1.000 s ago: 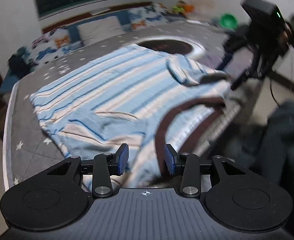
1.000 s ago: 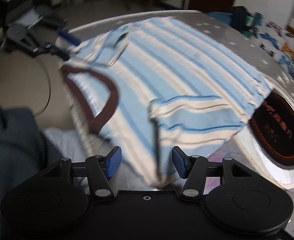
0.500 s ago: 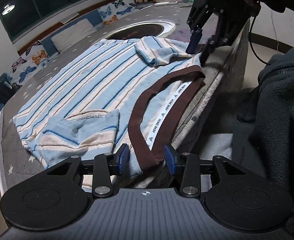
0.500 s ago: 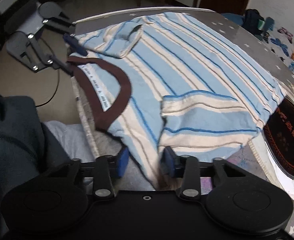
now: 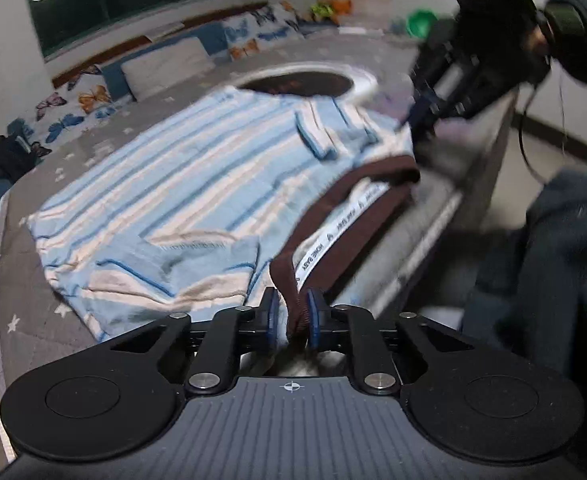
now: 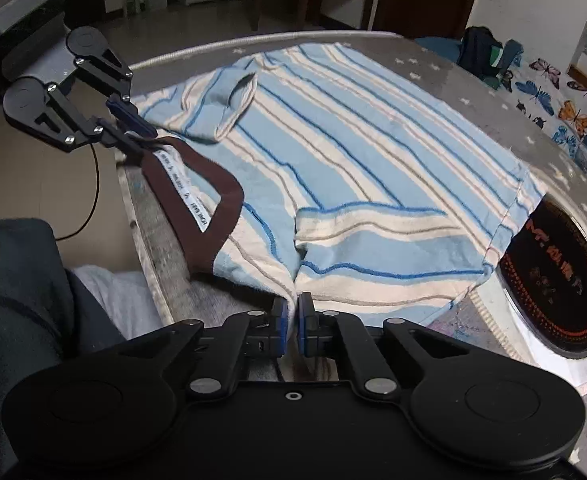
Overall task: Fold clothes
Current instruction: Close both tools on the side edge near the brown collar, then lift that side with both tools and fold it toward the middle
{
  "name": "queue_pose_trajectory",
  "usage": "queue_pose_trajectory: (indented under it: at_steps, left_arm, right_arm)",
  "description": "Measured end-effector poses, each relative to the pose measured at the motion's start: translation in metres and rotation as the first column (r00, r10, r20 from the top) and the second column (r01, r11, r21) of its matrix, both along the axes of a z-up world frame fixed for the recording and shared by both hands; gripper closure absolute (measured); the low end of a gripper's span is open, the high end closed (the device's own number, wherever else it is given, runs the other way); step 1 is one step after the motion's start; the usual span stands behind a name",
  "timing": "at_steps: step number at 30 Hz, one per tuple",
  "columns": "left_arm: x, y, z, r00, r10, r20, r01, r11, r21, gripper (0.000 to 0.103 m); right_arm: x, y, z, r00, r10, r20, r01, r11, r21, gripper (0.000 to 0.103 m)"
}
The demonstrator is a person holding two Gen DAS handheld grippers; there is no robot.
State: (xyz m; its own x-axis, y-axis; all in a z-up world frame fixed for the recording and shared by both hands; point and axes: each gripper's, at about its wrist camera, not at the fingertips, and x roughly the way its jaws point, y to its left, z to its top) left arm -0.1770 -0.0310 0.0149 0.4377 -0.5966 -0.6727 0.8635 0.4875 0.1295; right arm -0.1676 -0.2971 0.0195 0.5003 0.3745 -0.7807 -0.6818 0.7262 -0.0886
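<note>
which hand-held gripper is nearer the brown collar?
Left. The left hand-held gripper is shut on the brown collar at its end; the right hand-held gripper pinches the striped shirt beside it.

Shirt light blue and cream stripes with thin darker blue lines; collar dark brown, white printed tape inside. Bed cover grey with white stars. Both tongs black, blue pads.
</note>
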Motion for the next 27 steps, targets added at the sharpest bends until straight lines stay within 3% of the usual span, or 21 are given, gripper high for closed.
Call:
queue_pose_trajectory:
  at_steps: [4, 9, 11, 16, 27]
  left_arm:
    - [-0.018, 0.018, 0.027, 0.999, -0.036, 0.013, 0.037, 0.997, -0.074, 0.094]
    - [0.006, 0.011, 0.047, 0.996, 0.065, 0.063, -0.057, 0.991, -0.118, 0.096]
    - [0.029, 0.002, 0.052, 0.988, 0.126, 0.093, -0.114, 0.986, -0.125, 0.099]
    - [0.085, -0.010, 0.062, 0.964, 0.257, 0.062, -0.244, 0.955, -0.166, 0.100]
    - [0.210, -0.043, 0.072, 0.914, 0.405, 0.026, -0.391, 0.896, -0.211, 0.100]
  right_arm:
    - [-0.011, -0.002, 0.014, 0.999, 0.033, -0.028, -0.033, 0.999, 0.007, 0.097]
    - [-0.003, -0.003, 0.036, 1.000, 0.005, 0.029, -0.006, 1.000, 0.024, 0.098]
    - [0.011, -0.005, 0.045, 0.997, -0.024, 0.071, 0.022, 0.999, 0.041, 0.098]
    - [0.064, -0.012, 0.059, 0.981, -0.116, 0.154, 0.106, 0.992, 0.070, 0.099]
    - [0.168, -0.030, 0.040, 0.946, -0.273, 0.172, 0.263, 0.962, 0.079, 0.099]
